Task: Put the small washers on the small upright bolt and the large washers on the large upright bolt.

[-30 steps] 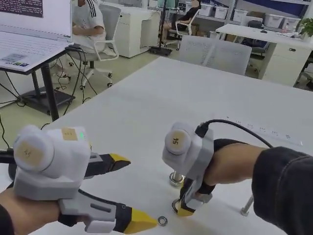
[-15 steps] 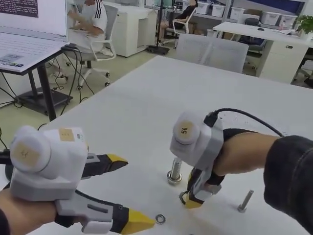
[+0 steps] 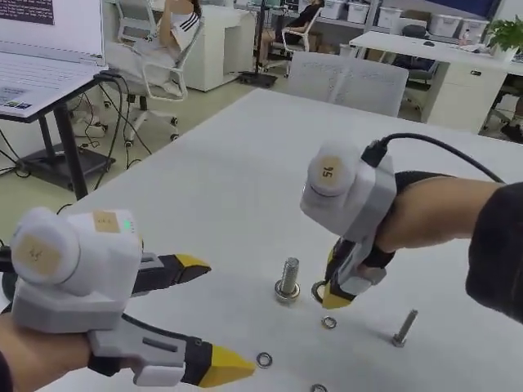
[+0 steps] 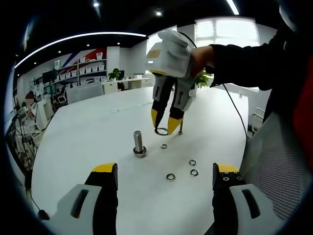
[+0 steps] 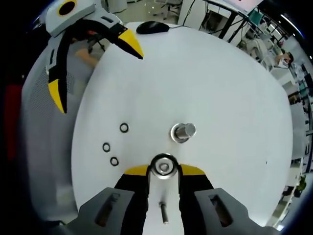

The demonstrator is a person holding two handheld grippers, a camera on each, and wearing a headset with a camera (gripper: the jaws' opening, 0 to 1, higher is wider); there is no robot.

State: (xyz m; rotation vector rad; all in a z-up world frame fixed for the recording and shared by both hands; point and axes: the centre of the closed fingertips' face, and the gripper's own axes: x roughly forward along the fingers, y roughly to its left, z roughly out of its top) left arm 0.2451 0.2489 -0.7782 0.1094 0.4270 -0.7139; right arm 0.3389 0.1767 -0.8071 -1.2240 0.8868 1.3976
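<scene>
The right claw [image 3: 332, 297] was clenched on a large washer [image 3: 316, 290]. The ring was pinched by its rim between the yellow tips, roughly level and lifted clear of the worktop [image 3: 229, 188]. In the right gripper view the washer [image 5: 164, 157] sat right at the tips of that claw [image 5: 165, 169], with the large bolt [image 5: 183, 132] just ahead of it, near but not touching. The small bolt [image 3: 404, 328] stood behind that claw, on the side away from the large bolt [image 3: 288, 276]. The left claw [image 3: 214, 315] was released, its jaws wide apart and holding nothing. Small washers [image 3: 264, 359] lay loose on the worktop between the two claws, one just off the left claw's nearer tip.
</scene>
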